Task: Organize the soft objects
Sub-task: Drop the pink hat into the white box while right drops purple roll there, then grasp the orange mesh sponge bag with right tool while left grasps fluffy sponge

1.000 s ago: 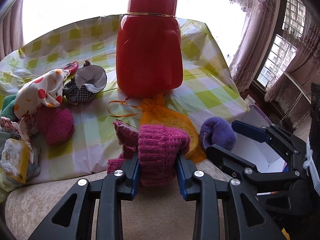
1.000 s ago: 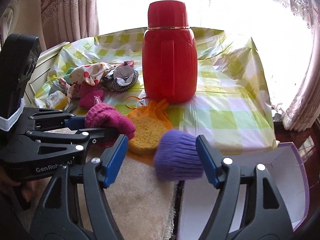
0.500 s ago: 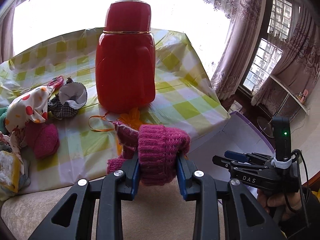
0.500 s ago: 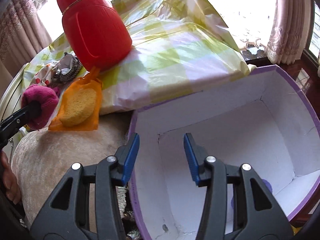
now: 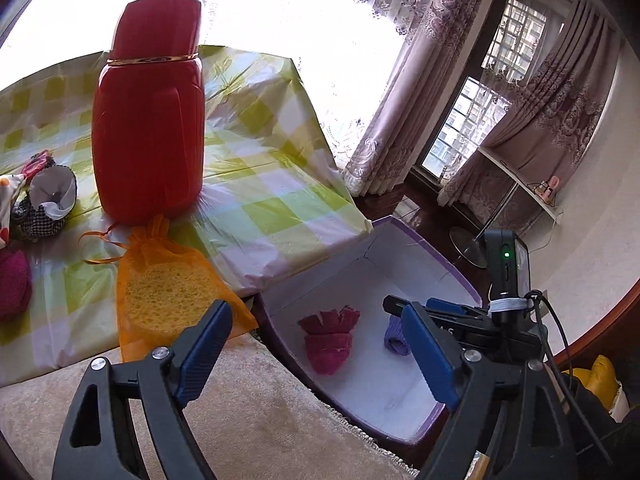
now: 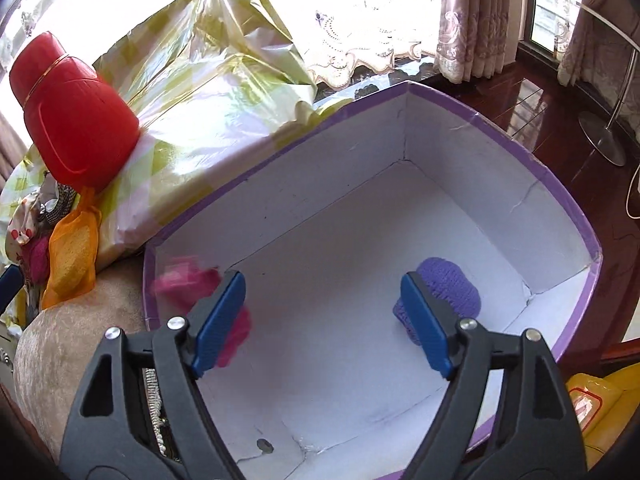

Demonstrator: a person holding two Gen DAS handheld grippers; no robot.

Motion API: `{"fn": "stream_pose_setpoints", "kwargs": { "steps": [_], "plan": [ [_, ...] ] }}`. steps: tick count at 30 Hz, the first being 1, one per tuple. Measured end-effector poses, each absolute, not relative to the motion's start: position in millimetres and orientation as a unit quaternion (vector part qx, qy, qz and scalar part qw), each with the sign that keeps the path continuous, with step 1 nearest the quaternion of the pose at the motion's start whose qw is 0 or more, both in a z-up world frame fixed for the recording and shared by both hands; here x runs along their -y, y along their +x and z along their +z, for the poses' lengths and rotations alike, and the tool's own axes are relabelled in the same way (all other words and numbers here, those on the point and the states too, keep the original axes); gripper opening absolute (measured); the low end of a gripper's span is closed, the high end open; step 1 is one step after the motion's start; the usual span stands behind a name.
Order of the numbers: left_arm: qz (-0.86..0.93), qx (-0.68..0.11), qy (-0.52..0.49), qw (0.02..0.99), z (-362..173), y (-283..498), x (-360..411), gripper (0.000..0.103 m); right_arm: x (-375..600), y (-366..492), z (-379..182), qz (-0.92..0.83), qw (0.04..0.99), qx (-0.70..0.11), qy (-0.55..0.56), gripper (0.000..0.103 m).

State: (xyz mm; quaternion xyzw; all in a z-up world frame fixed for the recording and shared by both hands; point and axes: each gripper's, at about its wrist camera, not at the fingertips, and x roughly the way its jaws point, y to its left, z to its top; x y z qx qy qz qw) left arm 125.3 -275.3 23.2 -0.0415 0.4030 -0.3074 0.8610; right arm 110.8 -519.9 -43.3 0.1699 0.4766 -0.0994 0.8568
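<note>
Two knitted pieces already lie inside the white box (image 6: 460, 128) with the purple rim — the magenta knit (image 5: 329, 342) at lower centre of the left wrist view, and the purple knit (image 6: 450, 288) just beyond my right tool (image 6: 328, 320) in the right wrist view. Both my tools have their jaws spreading apart, with nothing clamped between the pads; the left tool (image 5: 316, 354) hangs above the near edge of the box, which I judge is why the magenta piece sits right under it. In the right view that magenta piece is a blur at the left pad, so I cannot tell whether it has settled flat.

Several soft things remain on the bench (image 5: 260, 184) with its green checked cover: an orange mesh bag (image 5: 168, 292) holding a yellow sponge at centre left, a checked fabric cup (image 5: 48, 200) and a darker pink piece (image 5: 14, 284) at the far left edge. A tall red flask (image 5: 150, 112) stands touching the neck of the mesh bag, so I judge a reach for the bag should come from the near side to avoid knocking it. Between bench and box runs a beige cushion (image 5: 260, 420), free of clutter.
</note>
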Motion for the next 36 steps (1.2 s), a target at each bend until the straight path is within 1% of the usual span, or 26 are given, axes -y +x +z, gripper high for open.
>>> {"fn": "stream_pose_setpoints", "kwargs": {
  "steps": [6, 12, 16, 20, 26, 32, 36],
  "plan": [
    [-0.261, -0.408, -0.08, 0.871, 19, 118, 234, 0.087, 503, 115, -28, -0.108, 0.879, -0.444, 0.135, 0.092],
    [-0.194, -0.41, -0.115, 0.884, 16, 106, 176, 0.087, 451, 127, -13, -0.038, 0.896, -0.429, 0.105, 0.092],
    [-0.119, -0.408, -0.131, 0.896, 16, 98, 128, 0.087, 413, 135, -7, 0.012, 0.893, -0.438, 0.102, 0.092],
    [-0.066, -0.385, -0.151, 0.908, 16, 87, 82, 0.087, 380, 144, -6, 0.054, 0.88, -0.461, 0.1, 0.092],
    [-0.001, -0.362, -0.183, 0.914, 15, 77, 26, 0.087, 345, 152, 2, 0.06, 0.883, -0.459, 0.07, 0.092],
    [0.042, -0.348, -0.152, 0.924, 21, 90, 3, 0.087, 319, 168, 2, 0.068, 0.882, -0.463, 0.056, 0.092],
    [0.051, -0.367, -0.117, 0.922, 17, 110, 2, 0.087, 302, 178, -3, 0.071, 0.88, -0.469, 0.033, 0.092]
  ]
}}
